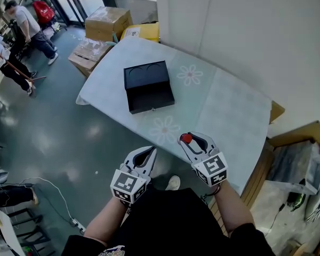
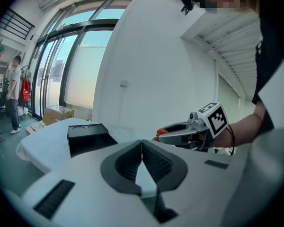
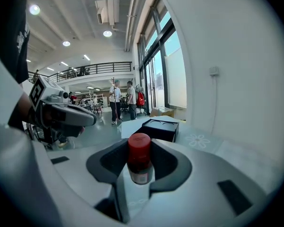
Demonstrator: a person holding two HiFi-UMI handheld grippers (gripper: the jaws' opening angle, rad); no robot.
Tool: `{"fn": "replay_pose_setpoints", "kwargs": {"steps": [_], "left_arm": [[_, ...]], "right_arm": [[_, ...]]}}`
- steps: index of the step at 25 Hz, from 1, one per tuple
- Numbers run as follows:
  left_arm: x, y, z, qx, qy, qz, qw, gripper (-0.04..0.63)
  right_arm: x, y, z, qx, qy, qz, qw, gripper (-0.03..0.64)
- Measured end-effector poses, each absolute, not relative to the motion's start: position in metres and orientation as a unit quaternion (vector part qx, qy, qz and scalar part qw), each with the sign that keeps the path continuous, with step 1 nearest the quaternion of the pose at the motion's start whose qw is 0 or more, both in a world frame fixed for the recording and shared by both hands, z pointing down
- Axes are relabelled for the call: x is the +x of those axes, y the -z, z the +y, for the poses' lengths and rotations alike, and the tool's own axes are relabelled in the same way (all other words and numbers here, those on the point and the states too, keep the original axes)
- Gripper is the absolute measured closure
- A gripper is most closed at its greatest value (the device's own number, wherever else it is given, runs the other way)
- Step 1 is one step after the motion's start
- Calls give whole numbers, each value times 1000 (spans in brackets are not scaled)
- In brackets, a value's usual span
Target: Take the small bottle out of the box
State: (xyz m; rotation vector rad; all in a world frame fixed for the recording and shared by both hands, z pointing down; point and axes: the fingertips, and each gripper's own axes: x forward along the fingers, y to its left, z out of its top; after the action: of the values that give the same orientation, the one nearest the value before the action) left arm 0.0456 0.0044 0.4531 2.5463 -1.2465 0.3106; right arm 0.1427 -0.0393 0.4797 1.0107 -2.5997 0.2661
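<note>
Holding the small red-capped bottle (image 3: 139, 156) well apart from the open black rectangular box (image 1: 148, 86), the right gripper (image 1: 191, 139) has its fingers closed on the bottle's sides, above the near edge of the pale flower-patterned table (image 1: 224, 105). The bottle looks already taken out; next would be a steady set-down on the table. The left gripper (image 2: 142, 150) has its fingers pressed together on nothing.

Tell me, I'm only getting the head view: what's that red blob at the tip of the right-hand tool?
Observer: The right gripper view shows it's the cap of the small bottle. Below the cap is a clear body with a label, clamped between the jaws of the right gripper.
Operator: Is the other tool holding something too?
Observer: No. In the left gripper view, the jaws of the left gripper meet edge to edge with nothing between them.
</note>
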Motion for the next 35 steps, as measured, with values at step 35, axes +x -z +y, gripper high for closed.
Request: {"fn": "replay_pose_setpoints", "kwargs": {"steps": [35], "left_arm": [[-42, -442, 55, 911, -93, -377, 137, 568]], "right_arm": [[33, -449, 41, 391, -97, -903, 151, 456]]}}
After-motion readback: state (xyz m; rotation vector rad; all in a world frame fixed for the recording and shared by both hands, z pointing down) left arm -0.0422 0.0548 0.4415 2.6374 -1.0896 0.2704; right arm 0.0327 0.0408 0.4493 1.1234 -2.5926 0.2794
